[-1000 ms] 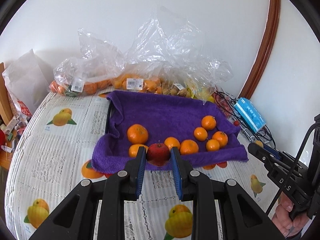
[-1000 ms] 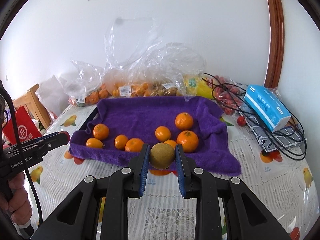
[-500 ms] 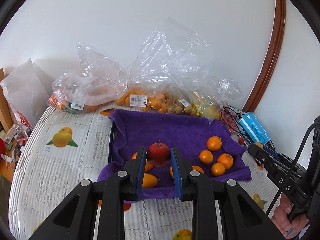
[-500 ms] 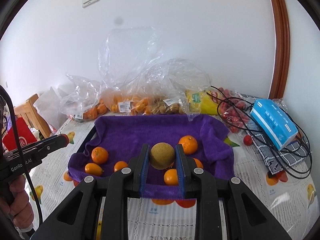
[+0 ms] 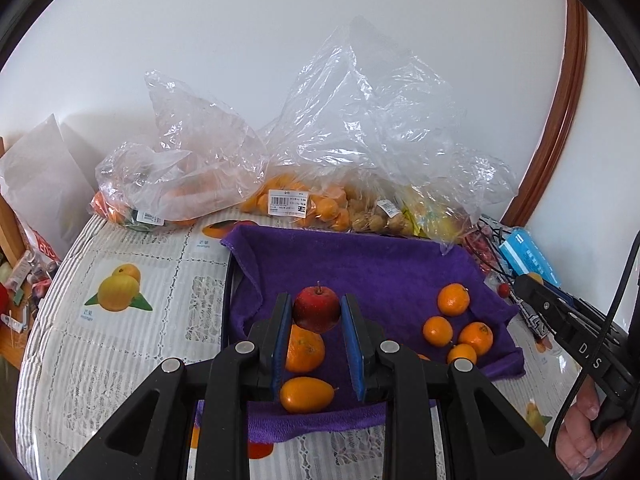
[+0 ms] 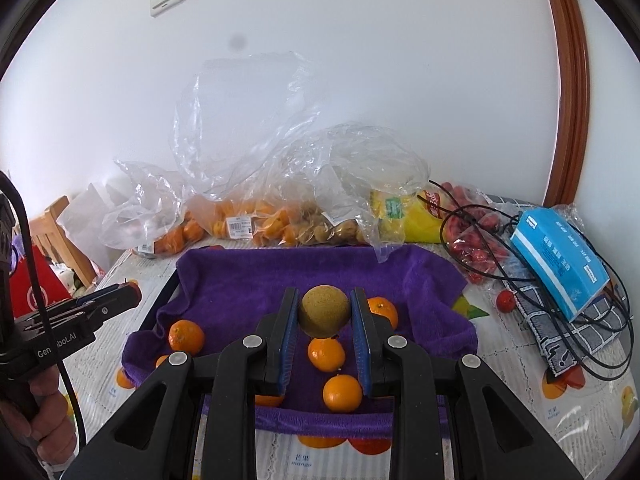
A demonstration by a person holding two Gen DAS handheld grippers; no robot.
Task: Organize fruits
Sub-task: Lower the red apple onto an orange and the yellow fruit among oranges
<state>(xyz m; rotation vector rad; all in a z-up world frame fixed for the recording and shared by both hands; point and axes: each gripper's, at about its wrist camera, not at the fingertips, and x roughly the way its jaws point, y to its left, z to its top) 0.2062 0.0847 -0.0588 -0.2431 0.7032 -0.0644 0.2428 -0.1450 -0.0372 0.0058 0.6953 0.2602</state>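
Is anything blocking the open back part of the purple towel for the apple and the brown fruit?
Nothing visible: the apple and brown fruit face bare purple towel; the oranges lie nearer and aside.

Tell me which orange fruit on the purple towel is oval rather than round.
The oval orange fruit at the purple towel's near edge, seen between the left tool's fingers below the red apple. It is elongated with pointed ends; the others are round.

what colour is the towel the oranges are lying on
Purple towel, plain with no pattern; clearest in the right wrist view.
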